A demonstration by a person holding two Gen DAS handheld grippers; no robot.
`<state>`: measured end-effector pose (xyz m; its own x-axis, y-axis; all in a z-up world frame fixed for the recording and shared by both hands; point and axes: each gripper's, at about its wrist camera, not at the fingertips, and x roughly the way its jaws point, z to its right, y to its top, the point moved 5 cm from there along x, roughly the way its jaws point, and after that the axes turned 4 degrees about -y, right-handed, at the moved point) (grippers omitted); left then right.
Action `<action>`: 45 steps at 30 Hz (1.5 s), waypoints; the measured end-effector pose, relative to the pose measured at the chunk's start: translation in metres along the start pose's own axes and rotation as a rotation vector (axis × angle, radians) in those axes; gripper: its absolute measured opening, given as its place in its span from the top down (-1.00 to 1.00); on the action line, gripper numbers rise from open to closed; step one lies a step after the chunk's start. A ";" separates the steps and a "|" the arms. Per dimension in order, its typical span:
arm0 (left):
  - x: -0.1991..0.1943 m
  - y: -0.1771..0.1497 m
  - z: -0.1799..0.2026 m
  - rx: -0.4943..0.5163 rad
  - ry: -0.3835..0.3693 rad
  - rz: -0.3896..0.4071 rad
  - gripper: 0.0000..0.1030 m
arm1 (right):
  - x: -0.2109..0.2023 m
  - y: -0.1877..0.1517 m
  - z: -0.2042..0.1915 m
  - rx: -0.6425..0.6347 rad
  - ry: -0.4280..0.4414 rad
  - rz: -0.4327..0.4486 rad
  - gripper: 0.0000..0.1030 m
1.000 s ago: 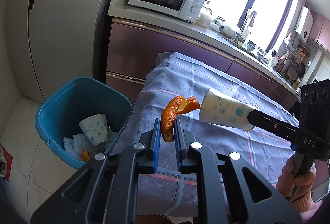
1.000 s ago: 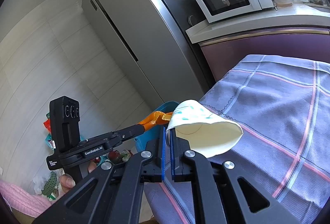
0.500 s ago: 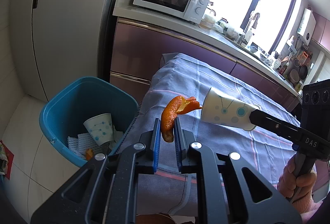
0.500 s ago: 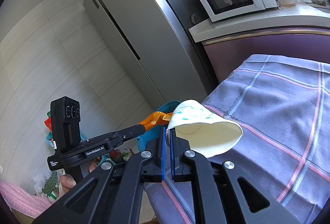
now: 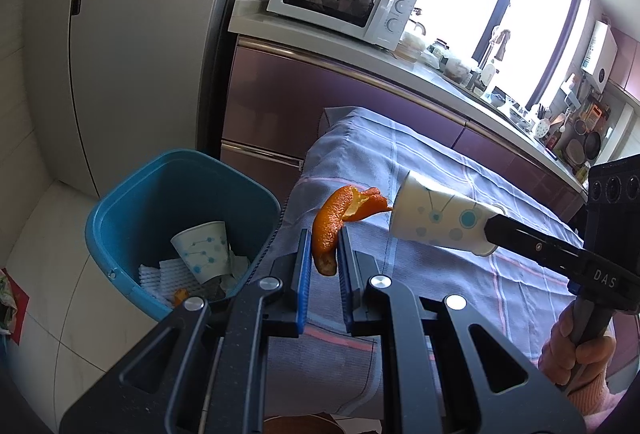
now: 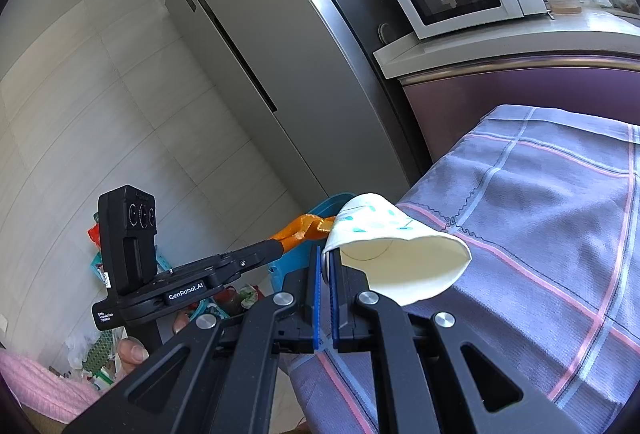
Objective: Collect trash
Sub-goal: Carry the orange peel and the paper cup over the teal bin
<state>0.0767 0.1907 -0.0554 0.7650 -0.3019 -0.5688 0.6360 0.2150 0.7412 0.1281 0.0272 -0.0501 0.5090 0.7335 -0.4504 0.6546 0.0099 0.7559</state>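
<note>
Your table, draped in a lilac-grey checked cloth (image 5: 460, 170), shows no loose rubbish on the part either camera takes in; its near corner is hidden behind the tools, so you cannot call it finished from here. On the floor just beside the table's left end stands the teal plastic waste bin (image 5: 120, 218), and it already holds part of the job: a white paper cup with blue dots (image 5: 202, 250), some crumpled white paper (image 5: 156, 276) and a small orange scrap (image 5: 180, 296).

What is left is what you are carrying. Your right gripper (image 6: 329, 266) has its jaws pressed almost together on the wall of a second white paper cup with teal dots (image 6: 400, 258), held on its side above the cloth, mouth towards the camera. Your left gripper (image 5: 323, 254) pinches a curled strip of orange peel (image 5: 336, 218) between narrowly parted jaws, up off the table near its edge, its tip almost meeting the cup's base.

Neither piece looks to be over the bin opening yet, so judge the task well along: two drops to the left should finish what shows.
</note>
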 end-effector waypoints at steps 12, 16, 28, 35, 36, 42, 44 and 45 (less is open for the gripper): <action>-0.002 0.000 -0.003 -0.007 0.014 0.004 0.75 | 0.005 0.000 -0.005 -0.007 0.006 -0.009 0.94; -0.004 0.001 -0.005 -0.012 0.018 0.007 0.75 | 0.007 0.000 -0.007 -0.011 0.009 -0.014 0.94; -0.007 0.004 -0.010 -0.019 0.029 0.016 0.74 | 0.016 0.001 -0.013 -0.024 0.021 -0.021 0.94; -0.009 0.003 -0.015 -0.028 0.038 0.020 0.75 | 0.022 0.000 -0.014 -0.019 0.032 -0.029 0.94; -0.009 0.003 -0.016 -0.030 0.040 0.021 0.75 | 0.022 0.000 -0.014 -0.018 0.034 -0.031 0.94; -0.010 0.003 -0.019 -0.035 0.048 0.025 0.74 | 0.025 -0.001 -0.014 -0.016 0.041 -0.038 0.94; -0.010 0.003 -0.022 -0.038 0.050 0.025 0.75 | 0.026 -0.001 -0.015 -0.017 0.042 -0.041 0.94; -0.010 0.003 -0.022 -0.039 0.051 0.026 0.75 | 0.027 -0.001 -0.015 -0.019 0.042 -0.041 0.94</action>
<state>0.0729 0.2149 -0.0552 0.7851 -0.2478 -0.5676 0.6183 0.2582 0.7423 0.1326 0.0570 -0.0555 0.4579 0.7598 -0.4615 0.6637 0.0532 0.7461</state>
